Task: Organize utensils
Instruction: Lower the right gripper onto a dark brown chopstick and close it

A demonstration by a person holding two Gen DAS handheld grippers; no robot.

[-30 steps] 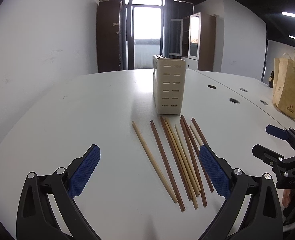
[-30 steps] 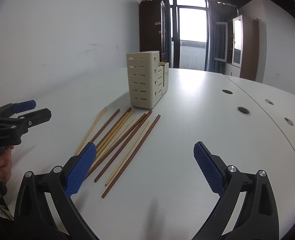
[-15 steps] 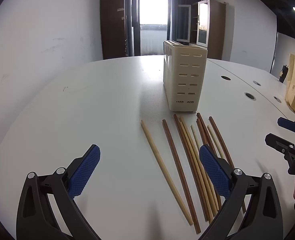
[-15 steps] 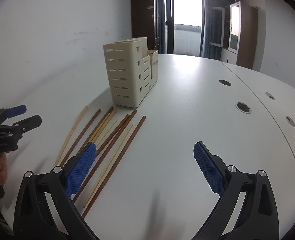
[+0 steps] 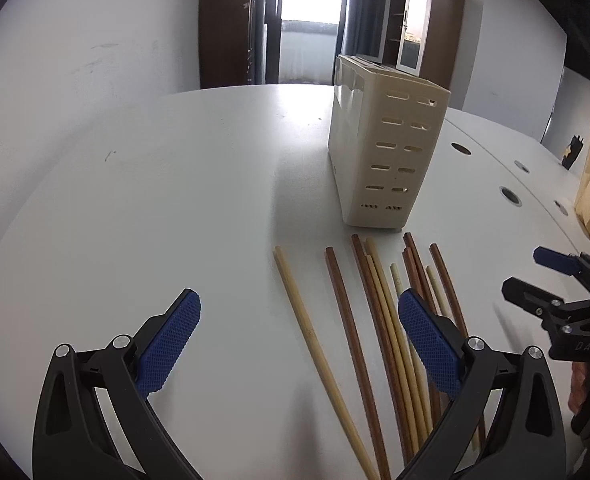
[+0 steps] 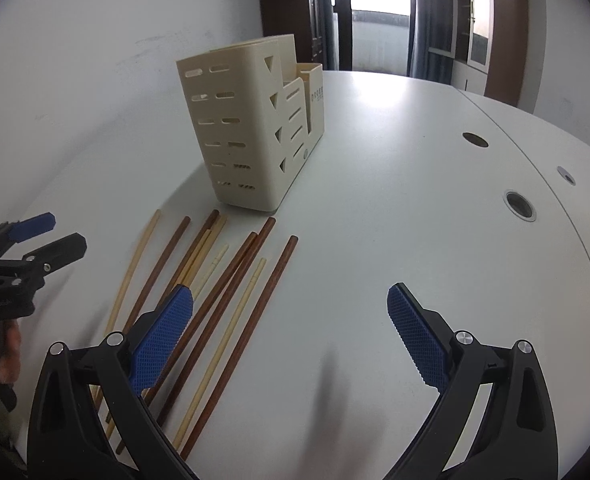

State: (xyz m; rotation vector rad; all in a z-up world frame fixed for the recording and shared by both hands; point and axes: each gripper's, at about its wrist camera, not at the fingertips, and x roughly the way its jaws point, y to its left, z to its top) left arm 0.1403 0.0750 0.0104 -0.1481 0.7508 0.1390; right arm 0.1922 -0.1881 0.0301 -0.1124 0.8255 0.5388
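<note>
1. The left gripper (image 5: pixel 299 344) has its fingers (image 5: pixel 169 344) spread wide and holds nothing. The chopsticks (image 5: pixel 347 328) lie flat on the white worktop (image 5: pixel 155 200), some between and ahead of these fingers, most under and beyond the right-hand finger. Closing from here would probably catch only the pale outer stick, or none, because the bundle sits off to one side.

2. The right gripper (image 6: pixel 291 336) is likewise wide and empty. From its view the chopsticks (image 6: pixel 231 292) run under and past its left-hand finger, with bare worktop (image 6: pixel 415 200) between the fingers. A straight descent would likely press a finger onto the sticks and scatter them.

3. Several sticks touch or cross each other. Pinching one may drag its neighbours along or make them roll, since they are thin, round and lie loose.

4. The cream utensil holder (image 6: pixel 255 128) stands upright just beyond the far tips of the sticks, ahead of both pairs of fingers. It looks light; a stick pushed against its wall instead of dropped in from above could tip it or slide it.

5. Both grippers aim at the same bundle from either side, so they could knock into each other.
</note>
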